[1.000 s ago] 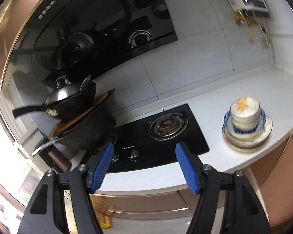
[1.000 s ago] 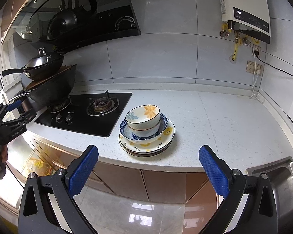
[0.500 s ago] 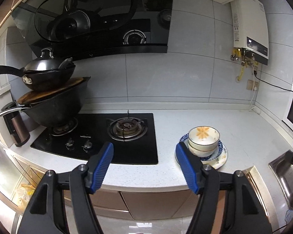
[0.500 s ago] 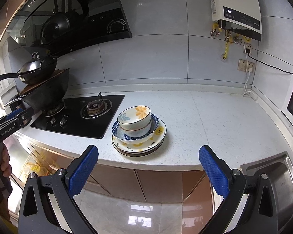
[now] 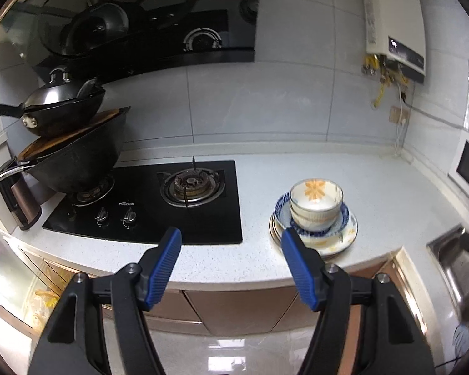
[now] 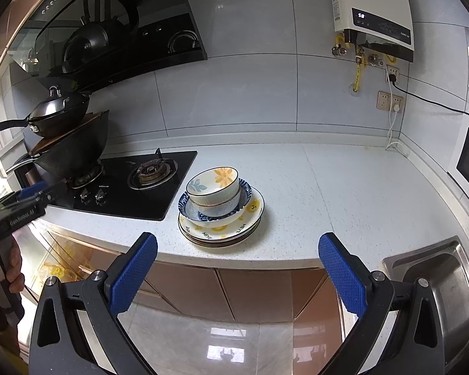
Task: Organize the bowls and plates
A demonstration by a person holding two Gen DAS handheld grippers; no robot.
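Left wrist view: the left hand-held gripper [image 5: 231, 243] hangs off the front edge of the surface [image 5: 328, 168], tilted downward, its blue pads parted with nothing between them. From the right wrist, the right hand-held gripper [image 6: 237, 265] is likewise out past the edge above the floor, jaws spread wider and empty; the left one shows at that frame's left border, with fingers [image 6: 14, 268] of a hand wrapped round its grip.

A stack of dishes [image 6: 220, 209] sits near the front edge of the surface, just right of the hob [image 6: 125, 181] and apart from both grippers. Plates [image 6: 253, 209] with yellow marks lie at the bottom, a blue-rimmed dish [image 6: 190, 212] on them, and two nested bowls [image 6: 214, 187] on top, the upper one painted with an orange flower. The top bowl looks empty.

On the hob's left burner stands a large black wok [image 5: 75, 162] with a wooden lid, and a smaller lidded pan [image 5: 59, 106] rests on that. A steel sink [image 6: 437, 284] is set into the surface at the right. A water heater [image 6: 372, 9] hangs on the tiled wall.
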